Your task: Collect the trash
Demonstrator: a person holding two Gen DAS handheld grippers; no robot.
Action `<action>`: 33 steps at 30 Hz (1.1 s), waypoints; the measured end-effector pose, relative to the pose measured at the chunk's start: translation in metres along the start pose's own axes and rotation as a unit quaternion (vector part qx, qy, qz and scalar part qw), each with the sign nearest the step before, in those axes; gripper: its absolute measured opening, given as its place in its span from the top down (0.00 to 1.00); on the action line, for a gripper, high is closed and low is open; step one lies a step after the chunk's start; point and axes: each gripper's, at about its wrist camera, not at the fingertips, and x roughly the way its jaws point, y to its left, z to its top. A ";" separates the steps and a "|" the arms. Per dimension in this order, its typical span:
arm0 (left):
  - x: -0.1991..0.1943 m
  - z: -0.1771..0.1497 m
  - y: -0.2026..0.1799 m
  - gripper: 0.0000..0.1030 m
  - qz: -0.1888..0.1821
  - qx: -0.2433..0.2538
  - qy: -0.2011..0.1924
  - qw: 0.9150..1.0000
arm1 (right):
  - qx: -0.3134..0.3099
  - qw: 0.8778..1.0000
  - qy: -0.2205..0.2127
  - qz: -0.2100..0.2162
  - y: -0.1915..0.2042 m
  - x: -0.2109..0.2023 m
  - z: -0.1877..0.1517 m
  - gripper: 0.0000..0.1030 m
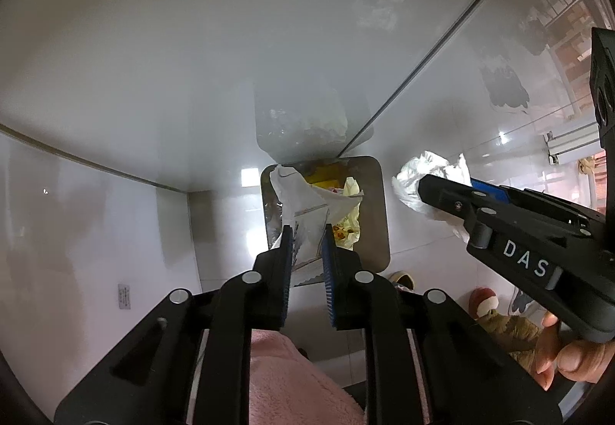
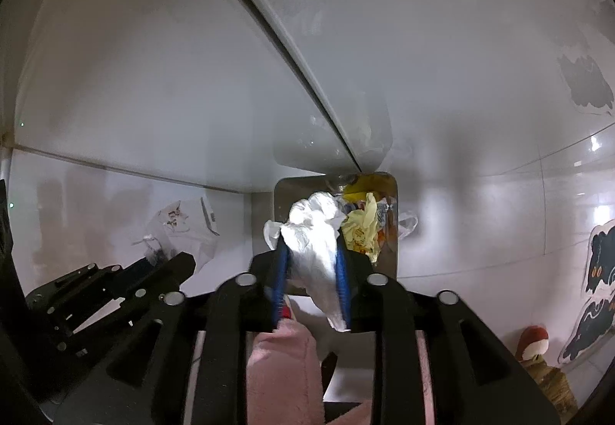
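Note:
My left gripper (image 1: 307,232) is shut on a clear plastic wrapper (image 1: 303,205) and holds it above the open steel trash bin (image 1: 374,202). The bin holds yellow wrappers (image 1: 348,229) and other scraps. My right gripper (image 2: 310,244) is shut on a crumpled white tissue (image 2: 313,236), also above the bin (image 2: 390,259). In the left wrist view the right gripper (image 1: 423,190) with its tissue (image 1: 426,167) hangs to the right of the bin. In the right wrist view the left gripper (image 2: 180,263) with the wrapper (image 2: 184,229) is to the left.
The bin stands on a glossy white tiled floor (image 1: 442,244) against a white wall corner (image 1: 173,79). A stuffed toy (image 2: 538,348) and animal stickers (image 2: 599,263) are at the right. A pink fleece sleeve (image 1: 292,379) lies below the grippers.

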 end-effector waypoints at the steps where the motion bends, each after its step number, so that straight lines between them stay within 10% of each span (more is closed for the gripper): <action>1: -0.001 0.000 0.001 0.85 0.000 -0.001 -0.001 1.000 | 0.002 1.000 -0.001 0.000 -0.001 -0.002 0.001 0.68; 18: -0.055 0.005 0.000 0.38 0.008 -0.009 -0.054 0.998 | 0.020 0.999 -0.049 0.006 0.000 -0.046 0.008 0.32; 20: -0.076 0.005 0.001 0.29 0.007 -0.016 -0.075 0.997 | 0.016 0.998 -0.064 0.011 0.004 -0.062 0.008 0.11; 26: -0.142 0.005 0.001 0.09 0.024 -0.012 -0.137 0.990 | -0.012 0.993 -0.117 0.021 0.020 -0.124 0.007 0.03; 33: -0.219 0.010 0.000 0.08 0.036 -0.011 -0.201 0.979 | -0.046 0.980 -0.191 0.032 0.050 -0.199 0.009 0.03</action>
